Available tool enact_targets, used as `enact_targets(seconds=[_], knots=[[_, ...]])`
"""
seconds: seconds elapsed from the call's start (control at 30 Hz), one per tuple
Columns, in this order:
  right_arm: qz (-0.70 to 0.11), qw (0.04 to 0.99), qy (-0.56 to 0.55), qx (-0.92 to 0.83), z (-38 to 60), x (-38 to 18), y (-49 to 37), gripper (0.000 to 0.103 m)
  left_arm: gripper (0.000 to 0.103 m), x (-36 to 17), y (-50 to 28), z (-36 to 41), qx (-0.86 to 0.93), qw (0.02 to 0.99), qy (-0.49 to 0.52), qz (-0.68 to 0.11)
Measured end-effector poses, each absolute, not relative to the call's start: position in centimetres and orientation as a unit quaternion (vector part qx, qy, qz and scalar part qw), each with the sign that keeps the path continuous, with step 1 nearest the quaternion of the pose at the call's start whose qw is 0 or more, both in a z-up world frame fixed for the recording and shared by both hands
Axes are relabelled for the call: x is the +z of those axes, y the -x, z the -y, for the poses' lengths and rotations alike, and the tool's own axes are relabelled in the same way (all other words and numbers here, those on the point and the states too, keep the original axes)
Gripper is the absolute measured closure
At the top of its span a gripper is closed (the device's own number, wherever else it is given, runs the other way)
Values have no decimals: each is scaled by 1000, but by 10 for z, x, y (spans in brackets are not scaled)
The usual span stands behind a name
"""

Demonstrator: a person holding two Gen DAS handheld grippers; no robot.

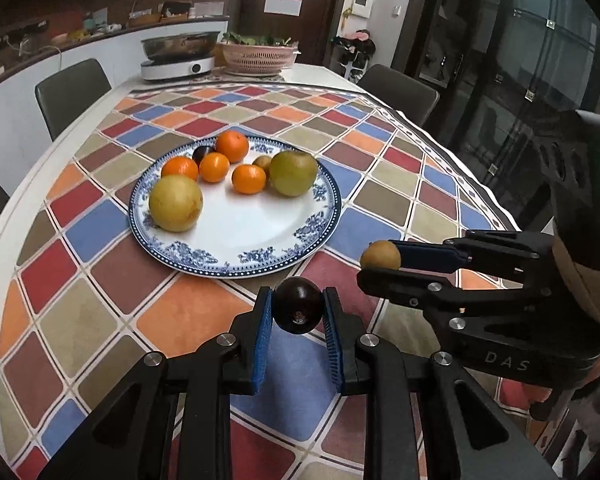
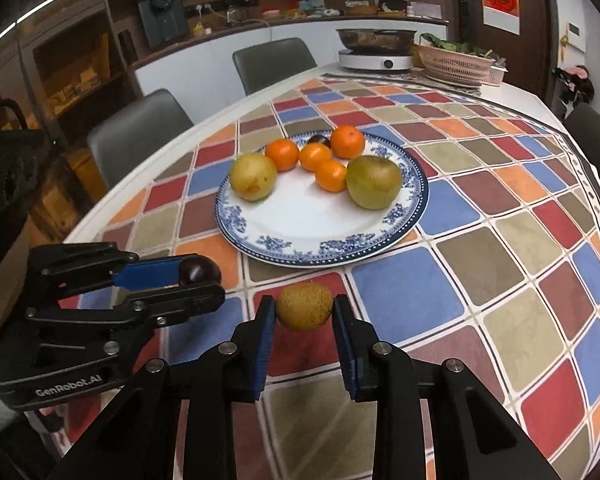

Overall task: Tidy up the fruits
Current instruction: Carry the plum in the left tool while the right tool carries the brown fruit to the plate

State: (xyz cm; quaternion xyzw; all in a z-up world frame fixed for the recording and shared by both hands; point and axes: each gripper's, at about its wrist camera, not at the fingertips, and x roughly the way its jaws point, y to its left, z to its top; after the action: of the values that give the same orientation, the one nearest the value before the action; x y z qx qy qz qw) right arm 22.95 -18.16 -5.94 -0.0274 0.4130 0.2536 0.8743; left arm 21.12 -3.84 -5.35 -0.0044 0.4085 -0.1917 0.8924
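My left gripper [image 1: 297, 312] is shut on a dark plum [image 1: 297, 310], held just above the checked tablecloth in front of the plate. My right gripper [image 2: 304, 308] is shut on a small brown-green kiwi [image 2: 305, 306]; in the left wrist view it reaches in from the right with the kiwi [image 1: 380, 255] at its tips. The left gripper [image 2: 204, 276] with the plum [image 2: 198, 271] shows at the left of the right wrist view. A blue-and-white plate [image 1: 236, 256] beyond both grippers holds several oranges [image 1: 232, 146], two yellow-green pears [image 1: 176, 203], another dark plum [image 1: 202, 153] and a second kiwi [image 1: 262, 162].
At the table's far end stand an induction cooker with a metal pan [image 1: 178, 56] and a pink basket of greens [image 1: 258, 56]. Grey chairs [image 1: 72, 94] line the table's sides. The tablecloth's edge [image 1: 480, 196] falls away on the right.
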Motion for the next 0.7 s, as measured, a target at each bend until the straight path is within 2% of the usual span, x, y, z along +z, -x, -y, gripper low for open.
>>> enact_targets(seconds=[0.43, 0.7], knots=[[-377, 897, 23, 229, 179, -26, -222, 73, 78, -25, -223, 34, -193, 905, -5, -378], [-371, 899, 15, 230, 174, -23, -239, 73, 78, -27, -244, 29, -184, 906, -13, -381]])
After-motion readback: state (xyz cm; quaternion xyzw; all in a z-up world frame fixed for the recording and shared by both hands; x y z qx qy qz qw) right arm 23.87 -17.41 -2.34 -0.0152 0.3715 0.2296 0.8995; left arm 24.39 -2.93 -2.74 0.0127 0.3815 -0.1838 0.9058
